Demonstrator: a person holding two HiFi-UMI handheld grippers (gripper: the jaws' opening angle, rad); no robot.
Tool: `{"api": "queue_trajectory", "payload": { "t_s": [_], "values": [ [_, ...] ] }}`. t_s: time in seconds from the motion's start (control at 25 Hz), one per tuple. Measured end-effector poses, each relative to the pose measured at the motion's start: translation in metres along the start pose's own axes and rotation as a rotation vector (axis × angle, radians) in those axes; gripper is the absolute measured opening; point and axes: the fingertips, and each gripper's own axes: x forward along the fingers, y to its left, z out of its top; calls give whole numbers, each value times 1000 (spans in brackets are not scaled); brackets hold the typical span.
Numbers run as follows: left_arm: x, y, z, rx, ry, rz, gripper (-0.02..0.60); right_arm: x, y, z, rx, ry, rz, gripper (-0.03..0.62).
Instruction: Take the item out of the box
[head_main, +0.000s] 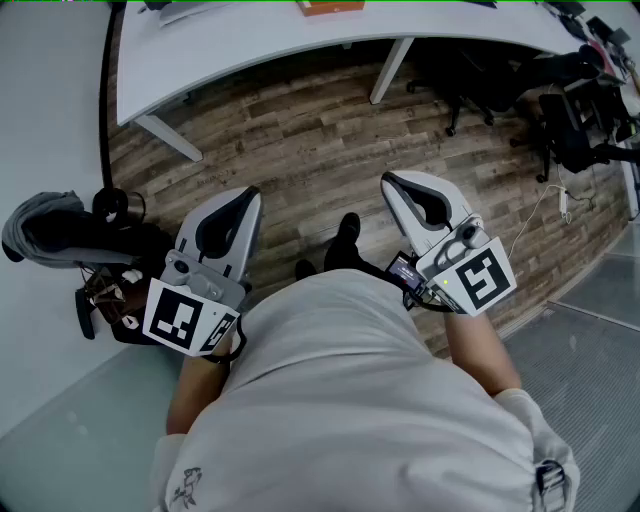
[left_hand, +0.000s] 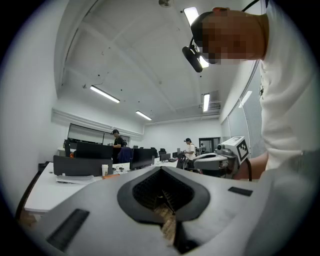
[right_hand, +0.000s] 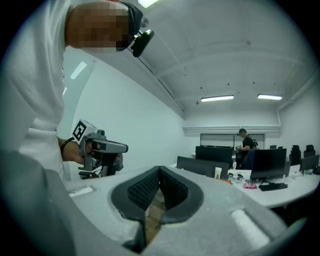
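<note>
No box and no item show in any view. In the head view my left gripper (head_main: 252, 196) and my right gripper (head_main: 388, 181) are held side by side in front of the person's body, pointing out over a wooden floor (head_main: 300, 140). Each has its jaws together with nothing between them. The left gripper view shows its own jaws (left_hand: 161, 169) meeting at the tip, with the right gripper (left_hand: 225, 157) off to the right. In the right gripper view that gripper's own jaws (right_hand: 160, 169) meet too, and the left gripper (right_hand: 102, 147) is at the left.
A long white desk (head_main: 250, 50) runs across the far side, with an orange thing (head_main: 330, 8) on it. Black office chairs (head_main: 500, 90) stand at the far right. A dark bag and gear (head_main: 60, 235) lie at the left. People stand by monitors (right_hand: 270, 162) in the background.
</note>
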Motion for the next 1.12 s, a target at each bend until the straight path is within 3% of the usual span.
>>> {"api": "queue_trajectory", "payload": {
  "t_s": [0.36,0.6,1.12],
  "values": [
    [32,14,-15,-21,23,4,-3,11,-21,-3,25,5,19,3],
    [78,26,-17,-17,31,12,-3,16,-59,-10,18,-3,40,3],
    [209,24,-20,-9,54,4,-3,-2,-191,-22,-3,-23,44,3]
  ]
}}
